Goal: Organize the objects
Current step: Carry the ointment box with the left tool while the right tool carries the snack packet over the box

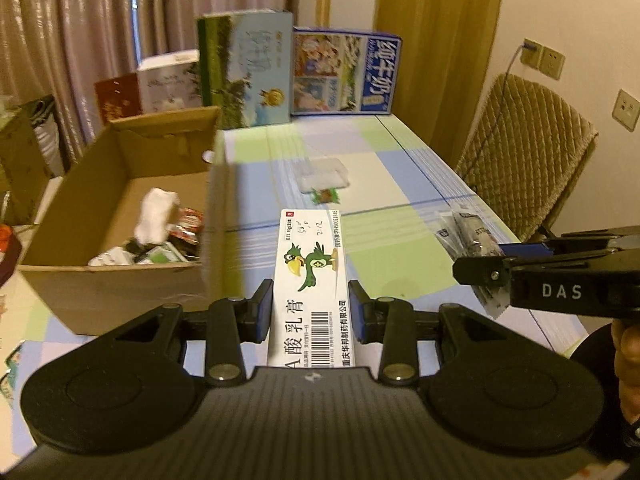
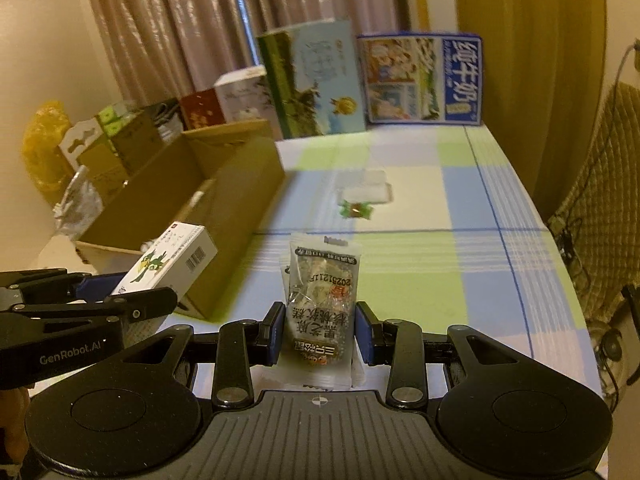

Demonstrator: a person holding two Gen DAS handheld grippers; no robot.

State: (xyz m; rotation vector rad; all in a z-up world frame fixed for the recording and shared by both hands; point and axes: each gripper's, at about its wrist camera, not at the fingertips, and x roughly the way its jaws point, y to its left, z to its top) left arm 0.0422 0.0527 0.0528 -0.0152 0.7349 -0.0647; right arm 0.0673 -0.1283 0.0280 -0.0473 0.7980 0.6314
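Left wrist view, left to right. Open cardboard box (image 1: 120, 216) sits at my 10 o'clock on the checked tablecloth (image 1: 384, 256); inside I see a white crumpled item (image 1: 156, 216) and mixed small packets I cannot identify. My left gripper (image 1: 310, 308) is clenched on a white ointment carton (image 1: 310, 280) with a green parrot print, blue pads pressing both long sides; carton points to 12 o'clock, held just beside the box's right wall. Whether it is clear of the cloth I cannot tell. Beyond it at 12 o'clock: a green-wrapped candy (image 1: 326, 195) touching or just in front of a clear plastic case (image 1: 322, 174). Far edge of the table: a tall green-and-blue carton (image 1: 246, 72) and a blue milk carton (image 1: 346, 74) standing upright side by side. At 3 o'clock the right gripper (image 1: 476, 270) enters from the side.

Right wrist view. Left gripper at 9 o'clock with the parrot carton beside the box's near corner. My right gripper (image 2: 316, 328) is grasping a clear snack packet (image 2: 322, 304) with dark printed text, pads against both edges, packet pointing to 12 o'clock. A chair (image 2: 596, 216) with a quilted cover stands at 3 o'clock.
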